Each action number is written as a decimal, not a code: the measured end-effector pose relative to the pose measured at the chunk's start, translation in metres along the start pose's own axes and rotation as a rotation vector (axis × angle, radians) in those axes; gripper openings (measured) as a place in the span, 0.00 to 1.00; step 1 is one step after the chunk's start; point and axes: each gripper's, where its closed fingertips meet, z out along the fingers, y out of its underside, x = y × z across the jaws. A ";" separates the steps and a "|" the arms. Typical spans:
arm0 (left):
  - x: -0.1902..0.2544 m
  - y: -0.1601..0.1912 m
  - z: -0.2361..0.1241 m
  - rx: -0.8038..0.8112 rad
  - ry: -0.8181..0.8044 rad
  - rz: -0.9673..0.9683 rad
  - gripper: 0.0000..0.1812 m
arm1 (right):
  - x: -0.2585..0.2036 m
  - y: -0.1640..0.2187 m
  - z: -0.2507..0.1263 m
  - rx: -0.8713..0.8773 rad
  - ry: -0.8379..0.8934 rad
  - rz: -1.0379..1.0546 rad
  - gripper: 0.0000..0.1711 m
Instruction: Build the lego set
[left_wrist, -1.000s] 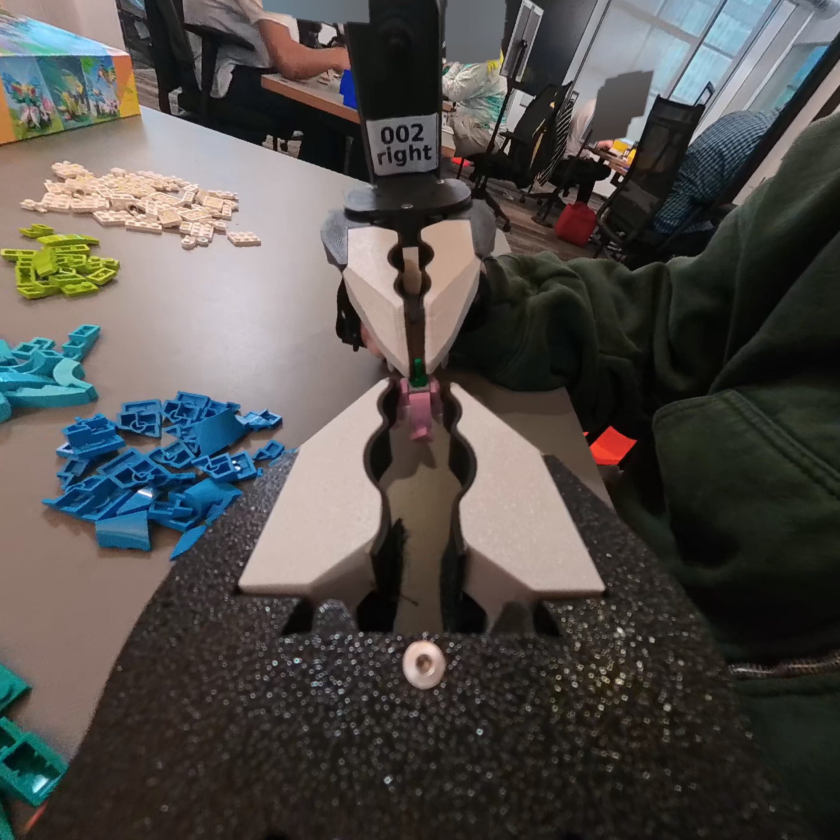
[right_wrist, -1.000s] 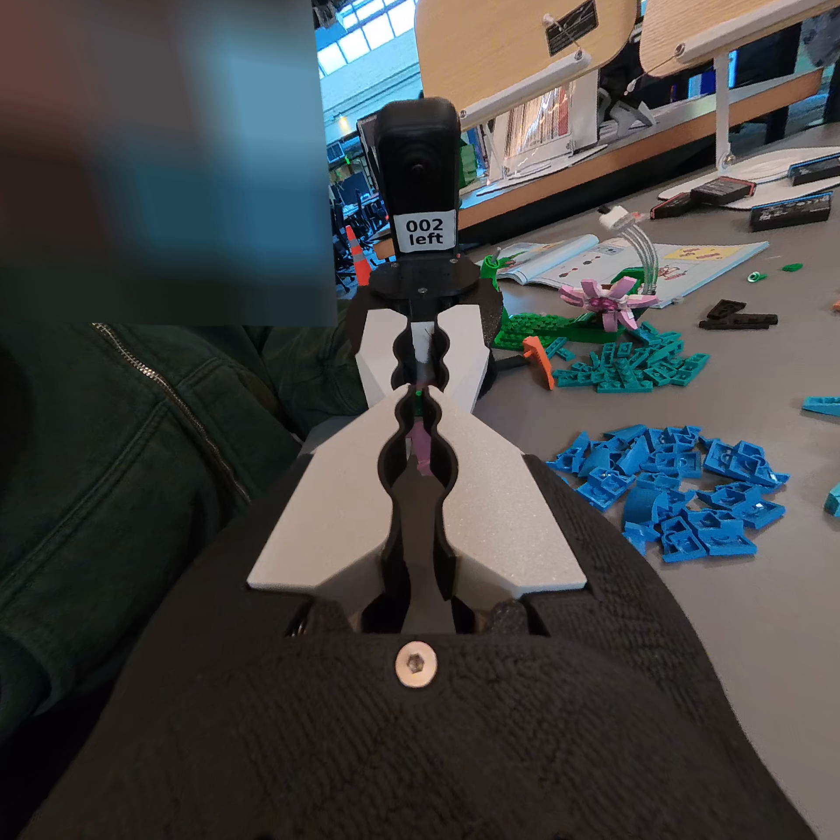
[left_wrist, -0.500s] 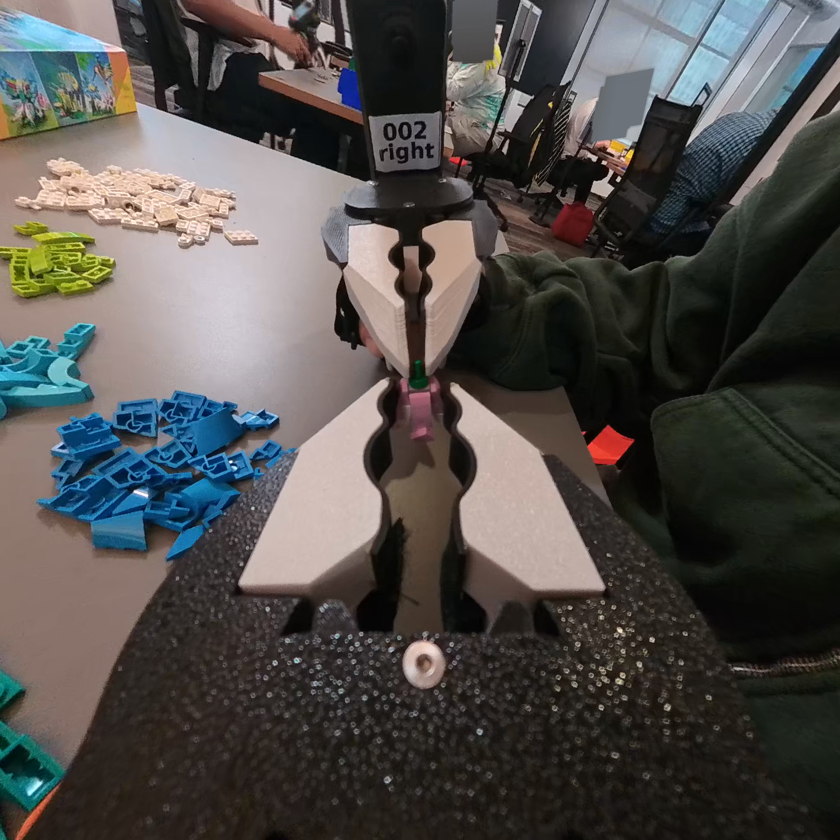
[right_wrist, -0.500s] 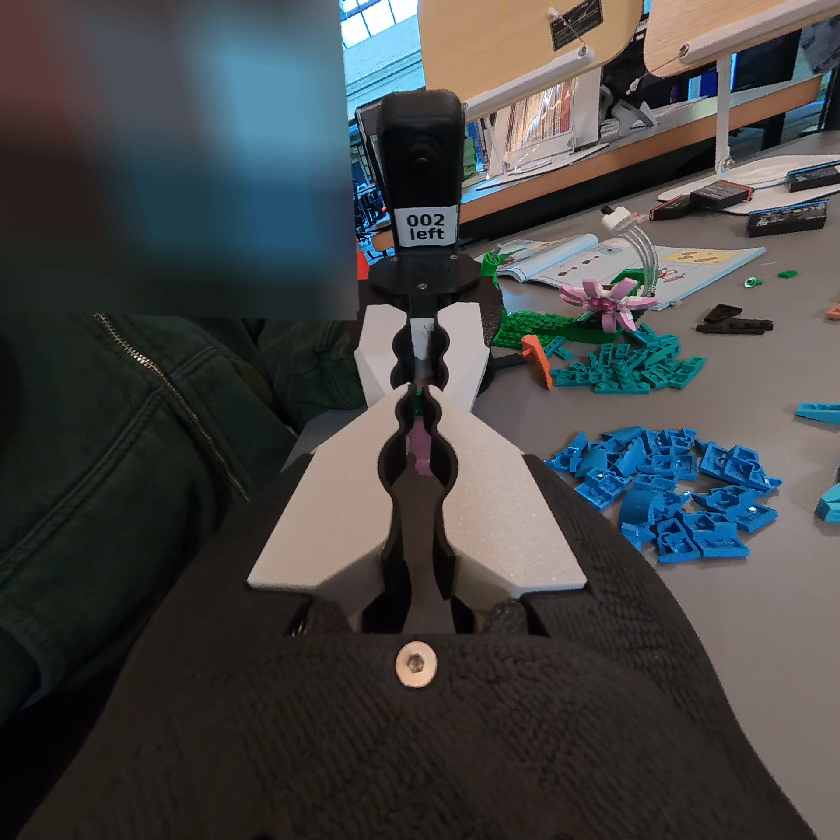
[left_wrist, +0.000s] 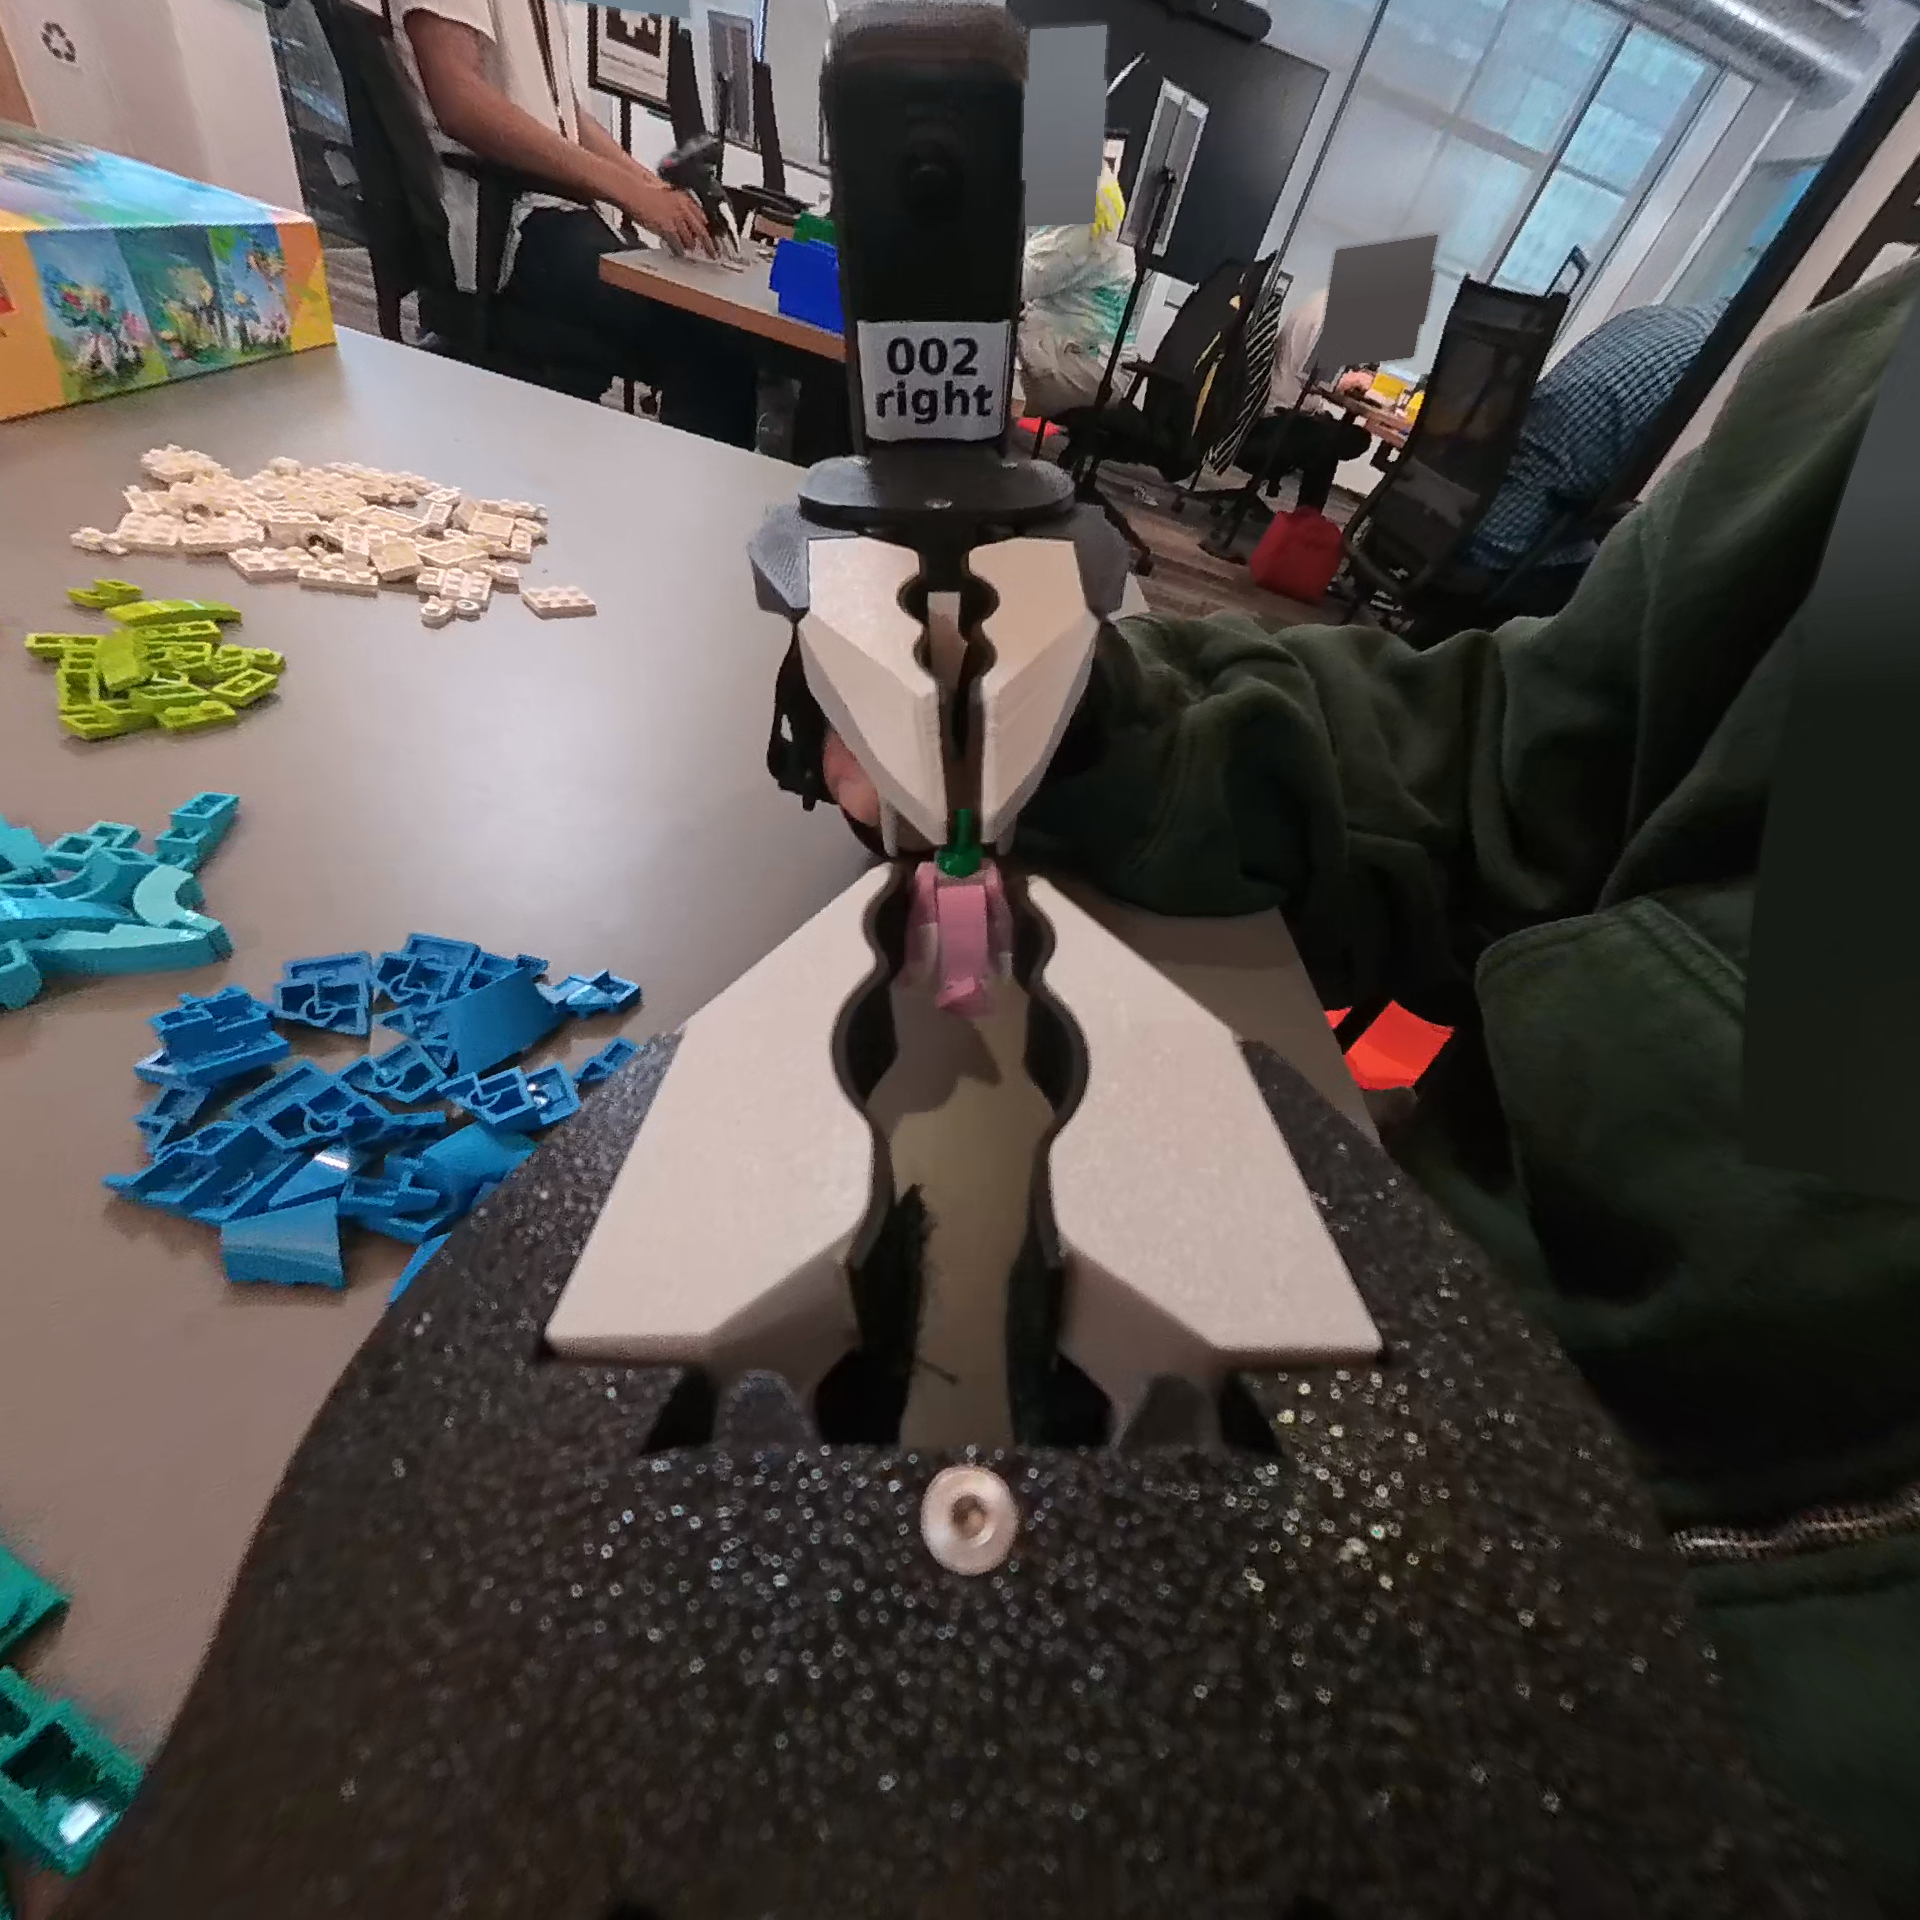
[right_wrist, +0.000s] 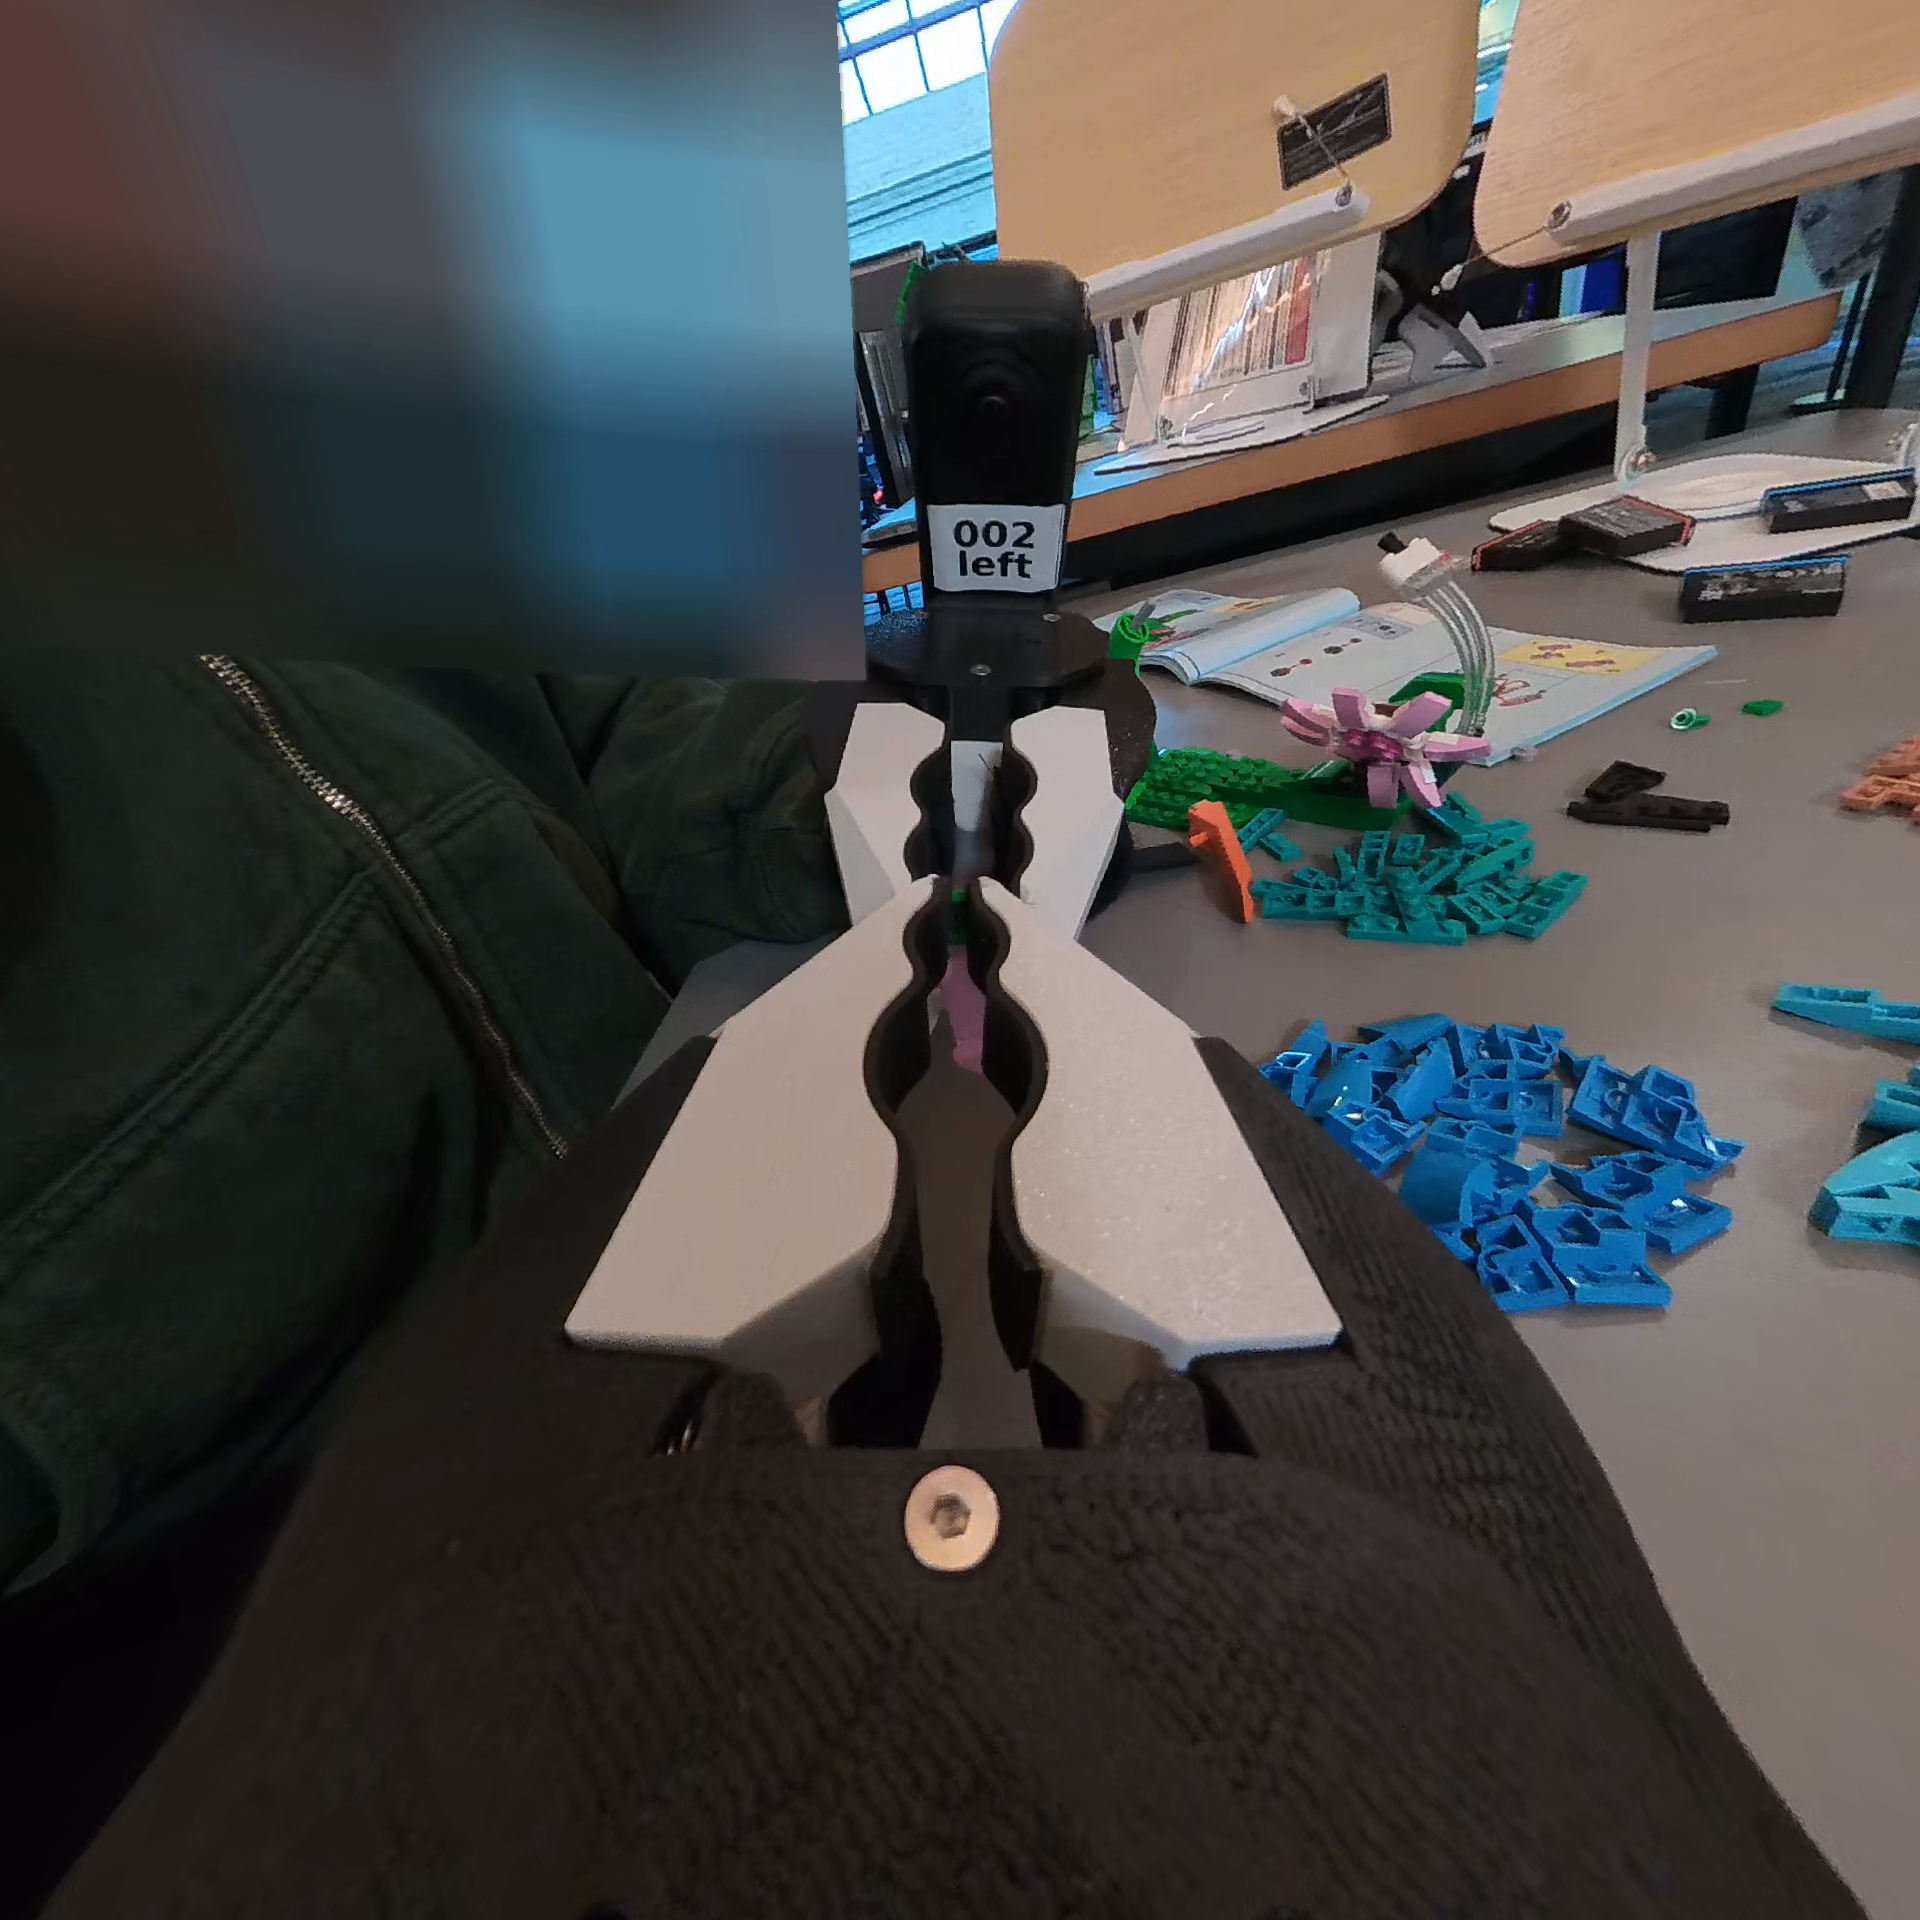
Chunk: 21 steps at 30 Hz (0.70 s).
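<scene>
The two tongs meet tip to tip above the counter (left_wrist: 540, 790), close to its near edge and to the person's green sleeve (left_wrist: 1351, 790). The left tongs (left_wrist: 958, 902) are clenched on a pink piece (left_wrist: 961, 940). The right tongs (right_wrist: 961, 902) are clenched too: a green stud (left_wrist: 958, 844) sticks out between their tips in the left wrist view, touching the pink piece's top. How the two parts join is hidden between the tips.

A bare strip of counter lies left of the tongs in the left view. Four sorted heaps sit there: white (left_wrist: 322, 525), lime (left_wrist: 156, 670), blue (left_wrist: 353, 1091) and light teal (left_wrist: 94, 904), the last cut off by the frame. Too many bricks to count. One box (left_wrist: 156, 301) stands at the far corner.

In the right view sit one pink flower (right_wrist: 1377, 743) on a green plate (right_wrist: 1216, 790), one open booklet (right_wrist: 1382, 644), a teal heap (right_wrist: 1423, 883) and a blue heap (right_wrist: 1507, 1153).
</scene>
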 end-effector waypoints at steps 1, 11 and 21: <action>0.000 0.000 0.000 -0.001 -0.001 0.005 0.10 | 0.000 0.000 0.000 0.002 0.000 0.002 0.01; 0.000 -0.006 -0.002 0.041 -0.004 0.009 0.10 | 0.002 -0.007 0.000 0.059 -0.007 0.034 0.01; -0.004 -0.023 -0.012 0.164 0.001 -0.045 0.09 | 0.009 -0.024 0.004 0.225 -0.028 0.190 0.01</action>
